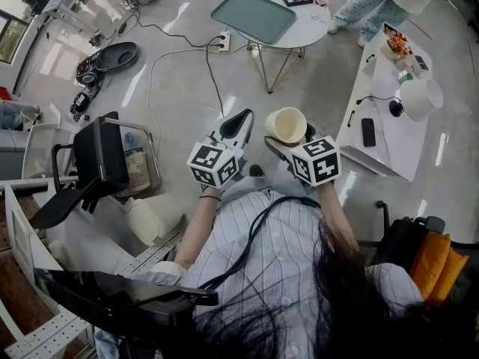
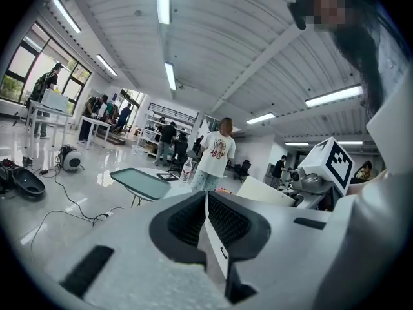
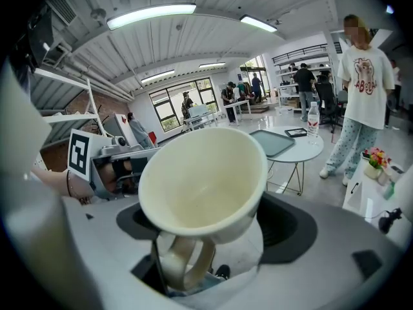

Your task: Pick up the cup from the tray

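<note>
My right hand-held gripper [image 3: 213,230] pinches the cream ceramic cup [image 3: 203,179], well apart from the grey rectangular tray [image 1: 253,15] (on the round white table [image 1: 311,25]). My left hand-held gripper [image 2: 206,221] is pressed together.

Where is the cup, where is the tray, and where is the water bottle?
cup [image 3: 200,183]: right gripper view, inside of its bowl.
tray [image 1: 253,15]: head view, its bare flat middle.
water bottle [image 3: 313,123]: right gripper view, its clear body.

cup [image 3: 203,179] handle half hidden, standing person [image 1: 374,10] cropped above
</note>
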The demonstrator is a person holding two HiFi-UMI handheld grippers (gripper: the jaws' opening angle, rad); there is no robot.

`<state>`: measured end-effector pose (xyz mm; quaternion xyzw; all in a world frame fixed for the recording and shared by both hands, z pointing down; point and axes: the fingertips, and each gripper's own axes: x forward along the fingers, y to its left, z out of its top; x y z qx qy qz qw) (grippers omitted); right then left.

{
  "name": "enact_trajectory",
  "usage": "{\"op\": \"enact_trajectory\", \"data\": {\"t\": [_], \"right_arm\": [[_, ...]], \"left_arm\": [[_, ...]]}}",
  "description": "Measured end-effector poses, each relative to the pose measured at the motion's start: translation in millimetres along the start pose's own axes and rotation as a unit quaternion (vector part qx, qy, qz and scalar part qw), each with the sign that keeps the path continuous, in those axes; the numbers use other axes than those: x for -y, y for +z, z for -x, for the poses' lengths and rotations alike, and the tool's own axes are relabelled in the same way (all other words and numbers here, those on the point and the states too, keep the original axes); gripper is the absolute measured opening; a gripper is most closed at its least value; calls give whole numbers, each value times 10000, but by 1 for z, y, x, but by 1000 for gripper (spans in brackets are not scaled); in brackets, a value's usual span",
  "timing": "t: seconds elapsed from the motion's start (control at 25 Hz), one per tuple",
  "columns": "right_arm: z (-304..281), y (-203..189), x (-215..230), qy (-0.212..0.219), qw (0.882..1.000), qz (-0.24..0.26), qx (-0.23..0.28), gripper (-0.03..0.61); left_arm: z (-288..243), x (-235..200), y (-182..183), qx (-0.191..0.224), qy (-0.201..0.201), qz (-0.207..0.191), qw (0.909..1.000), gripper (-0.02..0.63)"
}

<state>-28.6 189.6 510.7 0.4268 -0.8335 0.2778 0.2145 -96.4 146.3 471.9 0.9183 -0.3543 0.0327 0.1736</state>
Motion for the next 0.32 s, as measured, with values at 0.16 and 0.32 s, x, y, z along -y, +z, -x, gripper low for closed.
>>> {"op": "enact_trajectory", "data": {"t": [0.16,0.32], "right_arm": [[0,1,-1,-17,10000,-28,9,414],[0,0,-1,-24,10000,-31,-14,414]], "left_arm": [[0,0,0,-9,-39,-17,10000,15],[0,-1,1,-19,-38,-5,10000,15]]}}
